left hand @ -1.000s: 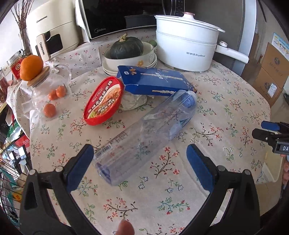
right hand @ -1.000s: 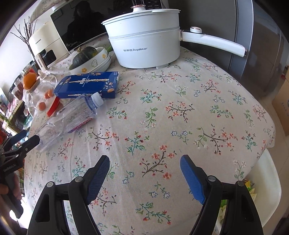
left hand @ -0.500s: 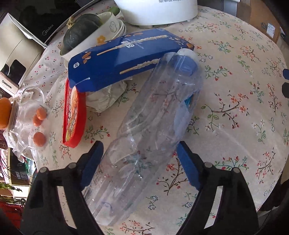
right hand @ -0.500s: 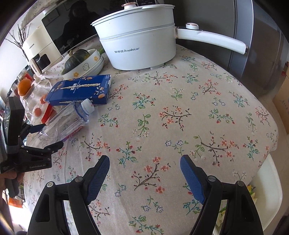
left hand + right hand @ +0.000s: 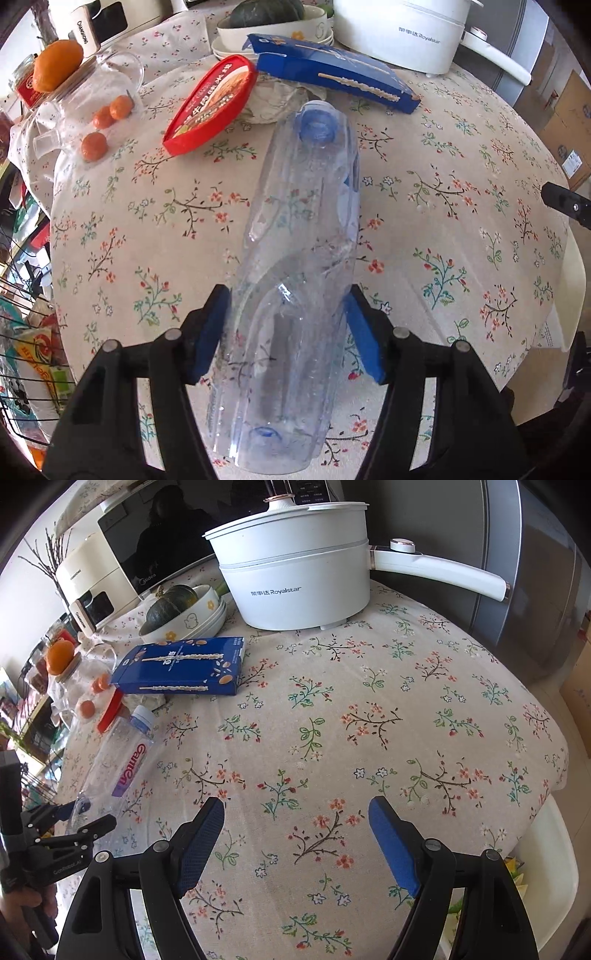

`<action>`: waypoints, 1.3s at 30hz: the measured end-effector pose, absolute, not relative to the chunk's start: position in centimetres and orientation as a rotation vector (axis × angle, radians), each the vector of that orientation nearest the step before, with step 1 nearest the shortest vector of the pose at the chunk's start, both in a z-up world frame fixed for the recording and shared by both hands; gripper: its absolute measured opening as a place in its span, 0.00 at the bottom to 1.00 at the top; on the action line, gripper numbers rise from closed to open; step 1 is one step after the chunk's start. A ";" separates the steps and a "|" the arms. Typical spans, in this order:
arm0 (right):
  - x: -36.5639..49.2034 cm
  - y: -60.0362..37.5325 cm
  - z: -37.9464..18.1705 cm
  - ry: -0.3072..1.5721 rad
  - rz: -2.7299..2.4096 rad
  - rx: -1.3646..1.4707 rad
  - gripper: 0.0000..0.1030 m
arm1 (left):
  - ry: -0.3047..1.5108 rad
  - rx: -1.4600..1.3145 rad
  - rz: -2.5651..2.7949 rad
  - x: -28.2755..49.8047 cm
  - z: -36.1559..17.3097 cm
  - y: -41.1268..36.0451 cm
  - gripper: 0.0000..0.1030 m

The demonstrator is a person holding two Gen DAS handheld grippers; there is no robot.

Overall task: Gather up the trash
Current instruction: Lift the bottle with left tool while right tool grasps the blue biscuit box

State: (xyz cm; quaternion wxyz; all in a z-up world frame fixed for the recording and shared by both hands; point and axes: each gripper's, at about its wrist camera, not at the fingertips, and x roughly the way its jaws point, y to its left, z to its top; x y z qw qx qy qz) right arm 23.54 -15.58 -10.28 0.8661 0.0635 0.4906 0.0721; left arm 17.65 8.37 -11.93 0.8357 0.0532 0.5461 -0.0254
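Note:
A clear empty plastic bottle (image 5: 295, 240) with a blue cap lies on the floral tablecloth (image 5: 443, 229). My left gripper (image 5: 288, 295) straddles its lower body. The jaws are closing and both blue pads touch the bottle's sides. In the right wrist view the bottle (image 5: 122, 760) lies at the left, with the left gripper (image 5: 85, 816) at its base. A blue snack box (image 5: 332, 70), a red instant-food tub (image 5: 210, 107) and crumpled paper (image 5: 277, 99) lie beyond the cap. My right gripper (image 5: 295, 805) hovers open over bare cloth with nothing between its fingers.
A white electric pot (image 5: 295, 579) with a long handle stands at the back. Beside it are stacked bowls holding a green squash (image 5: 173, 598). A glass jar with oranges (image 5: 85, 96) stands at the left edge. A white bin (image 5: 546, 867) sits below the table's right edge.
My left gripper dropped over the bottle and its jaws narrowed from wide apart until the pads met the bottle's sides. The right gripper stayed put and open.

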 end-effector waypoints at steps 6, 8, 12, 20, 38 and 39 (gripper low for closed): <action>22.8 -13.2 -10.4 1.000 0.150 0.047 0.80 | 1.151 0.134 0.004 17.0 -13.1 9.2 0.61; 22.6 -12.3 -10.4 0.980 0.152 0.006 0.80 | 1.126 0.067 0.010 17.1 -12.3 10.0 0.60; 23.1 -10.0 -9.9 0.907 0.144 -0.109 0.80 | 1.051 -0.050 0.001 16.7 -9.8 11.7 0.60; 27.8 -4.4 -11.2 0.855 0.151 -0.295 0.80 | 0.964 -0.215 -0.023 15.8 -6.8 14.7 0.59; 35.5 3.8 -16.4 0.709 0.096 -0.676 0.54 | 0.911 -0.303 0.014 17.6 -5.8 16.7 0.60; 35.7 3.9 -16.3 0.702 0.086 -0.683 0.46 | 0.912 -0.304 0.015 17.6 -5.8 16.7 0.60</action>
